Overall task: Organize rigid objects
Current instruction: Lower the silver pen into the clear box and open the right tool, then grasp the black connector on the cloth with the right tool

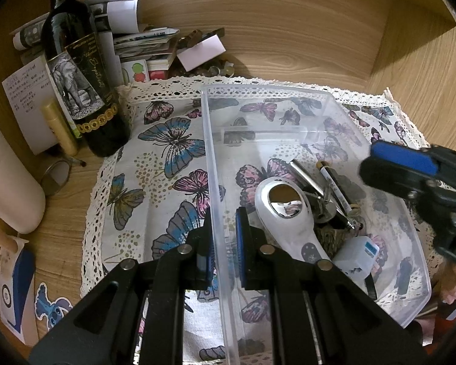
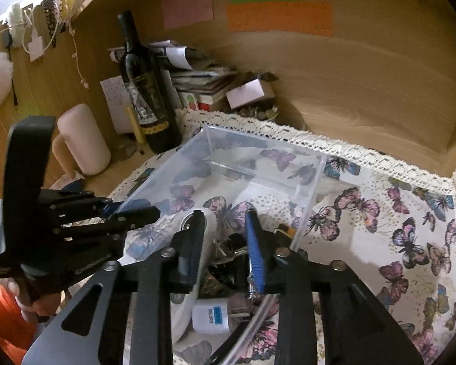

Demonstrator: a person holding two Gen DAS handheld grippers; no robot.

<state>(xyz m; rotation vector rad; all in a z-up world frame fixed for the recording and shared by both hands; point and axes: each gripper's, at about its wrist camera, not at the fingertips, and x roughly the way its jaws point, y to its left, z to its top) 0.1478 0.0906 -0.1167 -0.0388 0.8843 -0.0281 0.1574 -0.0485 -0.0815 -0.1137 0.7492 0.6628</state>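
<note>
- Left gripper: fingers clamped on the clear bin's left wall, steadying it.
- Right gripper: fingers narrowly apart, nothing gripped, hovering over the pen and massager piled at the bin's near end.
- Drop-off step looks finished; next, fetch another loose item.

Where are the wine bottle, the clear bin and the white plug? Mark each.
wine bottle (image 1: pixel 76 85): left wrist view, on its label.
clear bin (image 1: pixel 211 158): left wrist view, on its left wall.
white plug (image 2: pixel 208 319): right wrist view, on its face.
</note>
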